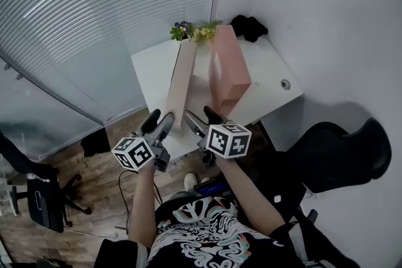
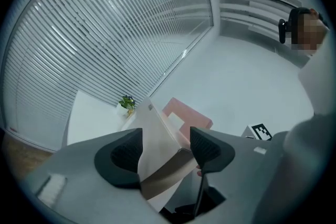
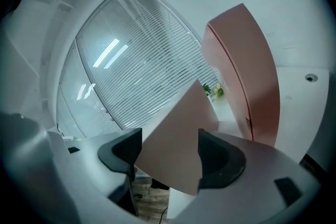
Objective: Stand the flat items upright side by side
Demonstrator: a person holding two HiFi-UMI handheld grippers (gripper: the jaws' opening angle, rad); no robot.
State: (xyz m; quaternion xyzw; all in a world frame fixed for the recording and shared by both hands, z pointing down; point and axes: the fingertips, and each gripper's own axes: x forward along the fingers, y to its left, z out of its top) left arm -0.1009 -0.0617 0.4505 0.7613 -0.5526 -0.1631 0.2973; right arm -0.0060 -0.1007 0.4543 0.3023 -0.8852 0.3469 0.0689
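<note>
Beige flat box [image 1: 182, 80], long and thin, leans tilted over the white worktop [image 1: 149, 69]. Its near end is clamped by both the left hand-held gripper [image 2: 165, 152] and the right hand-held gripper [image 3: 169, 155]. Pink box [image 1: 227, 69] stands upright just beside it. Slatted blinds [image 1: 94, 22] to the left, wood floor [image 1: 100, 191].

Office — white desk [image 1: 154, 66], swivel chair [image 1: 342, 150], blinded glass partition [image 1: 94, 16].
</note>
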